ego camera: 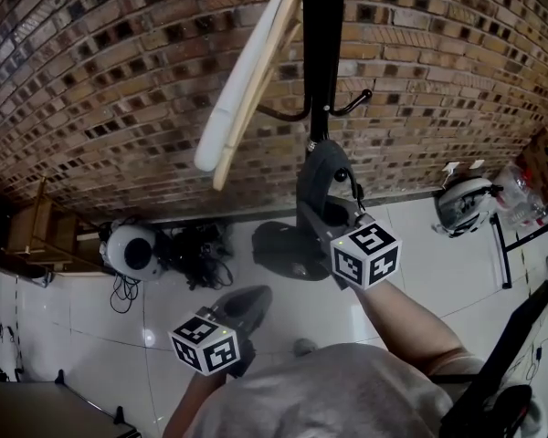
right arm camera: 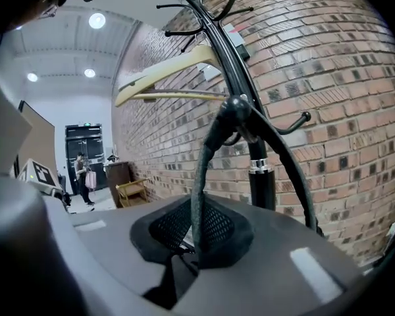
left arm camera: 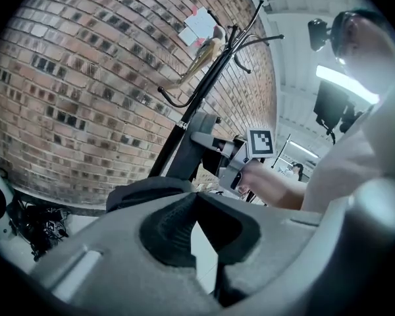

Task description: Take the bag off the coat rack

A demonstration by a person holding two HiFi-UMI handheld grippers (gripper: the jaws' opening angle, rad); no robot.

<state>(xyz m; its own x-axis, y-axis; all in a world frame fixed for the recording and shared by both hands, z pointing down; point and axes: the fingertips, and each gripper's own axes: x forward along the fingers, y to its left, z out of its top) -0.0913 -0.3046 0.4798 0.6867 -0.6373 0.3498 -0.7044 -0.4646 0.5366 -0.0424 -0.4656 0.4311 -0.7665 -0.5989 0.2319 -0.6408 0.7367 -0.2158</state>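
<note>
The right gripper [right arm camera: 196, 242] is clamping its jaws on the bag's dark strap [right arm camera: 204, 157], which is hanging from the black coat rack [right arm camera: 240, 78] against a brick wall [right arm camera: 329, 78]. The left gripper [left arm camera: 196, 203] is hovering apart from the rack, jaws together and empty.

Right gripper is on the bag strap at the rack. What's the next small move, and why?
Probably raise the right gripper a little, straight up, before drawing it away from the coat rack pole. Its jaws are shut on the strap, and the strap's loop hangs over a hook on the pole, so pulling sideways first would likely snag it.
</note>
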